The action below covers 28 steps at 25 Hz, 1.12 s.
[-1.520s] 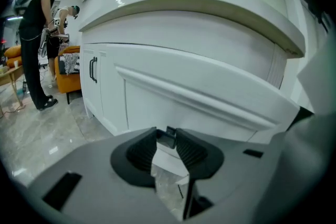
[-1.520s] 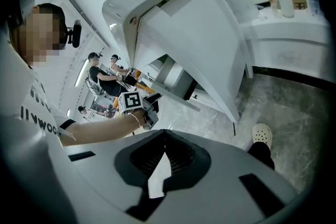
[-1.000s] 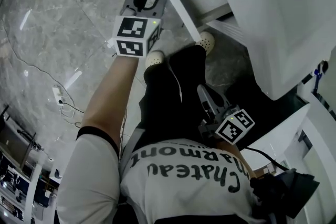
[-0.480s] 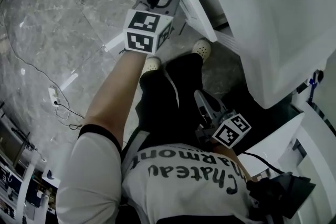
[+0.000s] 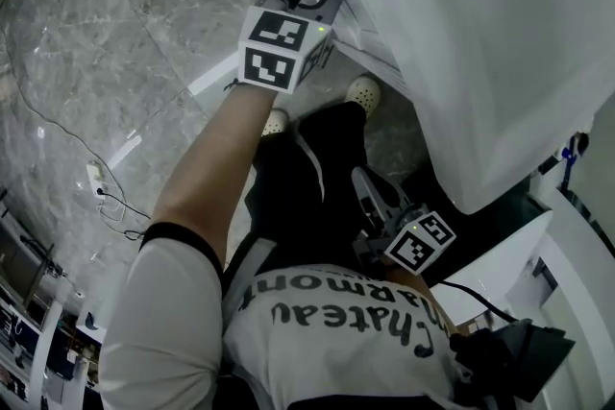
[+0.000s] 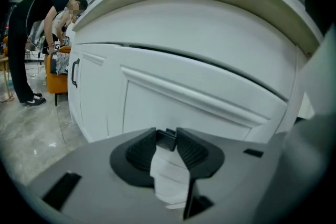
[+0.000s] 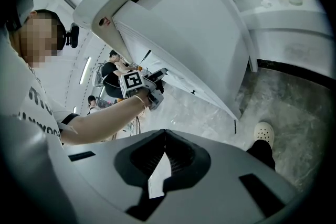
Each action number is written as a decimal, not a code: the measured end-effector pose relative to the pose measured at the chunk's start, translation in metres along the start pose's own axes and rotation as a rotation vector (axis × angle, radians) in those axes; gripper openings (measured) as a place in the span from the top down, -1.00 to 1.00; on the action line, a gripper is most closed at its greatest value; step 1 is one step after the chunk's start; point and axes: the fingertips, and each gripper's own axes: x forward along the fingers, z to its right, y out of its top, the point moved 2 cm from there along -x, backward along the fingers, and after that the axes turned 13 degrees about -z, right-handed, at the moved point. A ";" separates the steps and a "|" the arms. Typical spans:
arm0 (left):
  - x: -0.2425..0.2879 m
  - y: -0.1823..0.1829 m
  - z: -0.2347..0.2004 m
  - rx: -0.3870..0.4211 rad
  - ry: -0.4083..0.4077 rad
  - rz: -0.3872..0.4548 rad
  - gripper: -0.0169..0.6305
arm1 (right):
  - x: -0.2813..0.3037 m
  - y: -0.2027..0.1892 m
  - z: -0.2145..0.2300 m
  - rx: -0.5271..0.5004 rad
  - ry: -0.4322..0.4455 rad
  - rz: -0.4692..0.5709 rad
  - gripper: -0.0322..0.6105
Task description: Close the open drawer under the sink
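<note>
The left gripper (image 6: 167,139) is held close before the drawer (image 6: 152,105). The drawer's white front fills the space straight ahead of the tips, and the sink (image 6: 199,18) bulges out above them. Whether the tips already touch the front cannot be told. The jaws have just been opening and are seen slightly apart, with nothing caught between them; only the white front is glimpsed through the gap. The drawer is judged not yet shut, since a dark slit is seen along the top of its front, ahead of and above the tips. The step in hand is taken to be the setting of the left gripper against the front for a push. What is called for next is a steady shove along the line in which the jaws point. It would best be applied to the flat panel or the raised rail (image 6: 199,96) rather than to an edge, so that the drawer is run in squarely and not skewed. The right gripper (image 7: 164,136) is held low and back, well apart from the drawer, with its jaws brought together on nothing. No part in the push seems to be asked of it.
</note>
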 end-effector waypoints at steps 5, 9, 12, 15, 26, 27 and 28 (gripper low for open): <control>0.002 0.003 0.002 -0.005 -0.013 0.016 0.58 | 0.003 0.014 0.001 -0.025 0.005 -0.008 0.87; 0.002 0.007 0.005 0.021 -0.034 0.030 0.58 | 0.004 0.022 0.007 -0.046 -0.002 -0.014 0.87; 0.003 0.004 0.009 0.050 -0.050 0.027 0.58 | 0.006 0.026 0.012 -0.070 0.006 -0.028 0.87; 0.011 0.010 0.006 0.113 -0.096 -0.015 0.58 | 0.011 0.042 0.012 -0.095 0.005 -0.052 0.87; 0.013 0.001 0.007 0.106 -0.043 -0.148 0.59 | -0.005 0.048 -0.047 -0.125 -0.012 -0.089 0.87; 0.014 0.000 0.008 0.124 -0.029 -0.184 0.59 | -0.011 0.051 -0.052 -0.125 -0.018 -0.079 0.87; 0.015 -0.001 0.010 0.152 -0.016 -0.220 0.59 | -0.017 0.054 -0.056 -0.124 -0.024 -0.067 0.87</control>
